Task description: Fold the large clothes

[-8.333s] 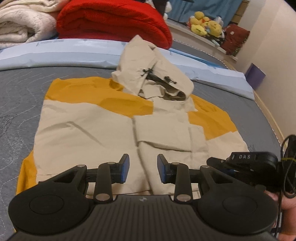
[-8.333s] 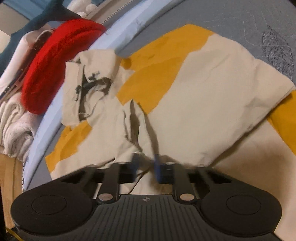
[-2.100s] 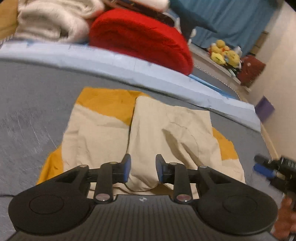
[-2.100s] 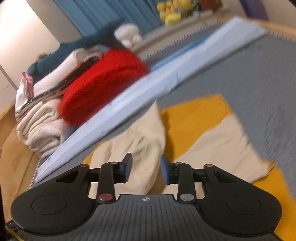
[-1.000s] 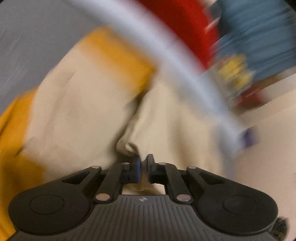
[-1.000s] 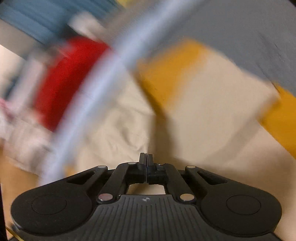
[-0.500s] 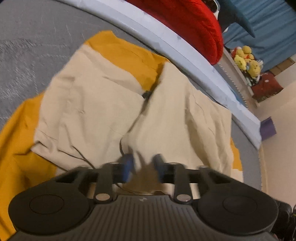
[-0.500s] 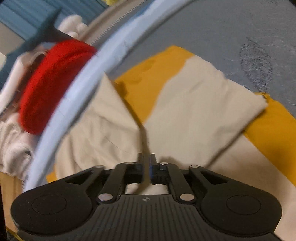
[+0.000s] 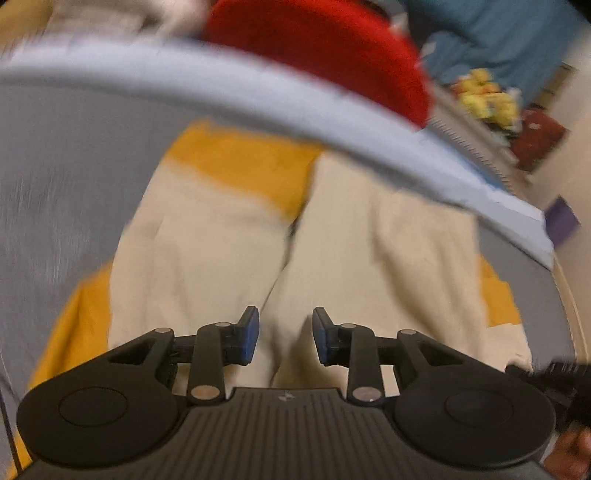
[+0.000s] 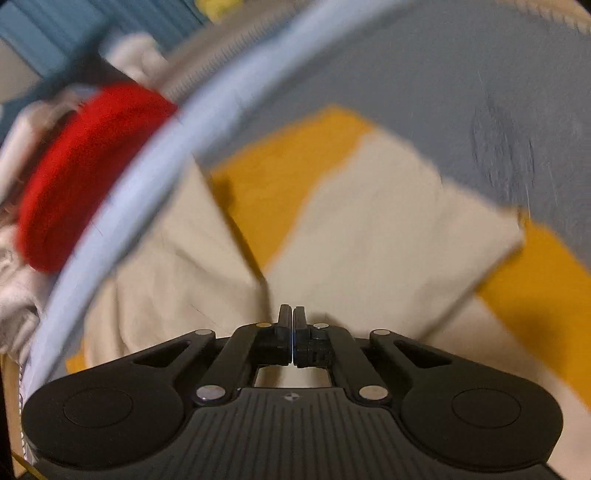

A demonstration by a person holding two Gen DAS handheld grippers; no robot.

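**Mika:** On the grey mattress [image 9: 74, 155], what is lying in front of the two cameras?

**Ren:** A beige and mustard-yellow jacket [image 9: 207, 251] is lying flat there, and it is filling the middle of both views. One beige part is lying folded over the rest, and its edge is making a long crease down the middle. Yellow patches are showing at the far edge and at both sides.

**Mika:** How is the left gripper [image 9: 285, 334] standing?

**Ren:** Its jaws are standing wide apart, and the blue pads [image 9: 250, 334] are showing. Nothing is sitting between them. It is hanging just above the near part of the folded beige cloth, close to the crease.

**Mika:** And the right gripper [image 10: 293, 334]?

**Ren:** Its jaws are pressing together, with almost no gap. It is pointing at the near end of the crease on the jacket [image 10: 388, 236]. Whether cloth is being pinched between the tips, I cannot tell, because the picture is blurred and the tips are hiding that spot.

**Mika:** What is lying behind the jacket?

**Ren:** A pale blue band [image 9: 258, 96] is running along the far side of the mattress. Behind it a red blanket [image 9: 317, 48] is lying folded, with whitish blankets [image 10: 14, 280] just beside it. Further back, yellow plush toys [image 9: 487, 99] are sitting near a blue curtain [image 9: 498, 33]. Everything is looking smeared by motion.
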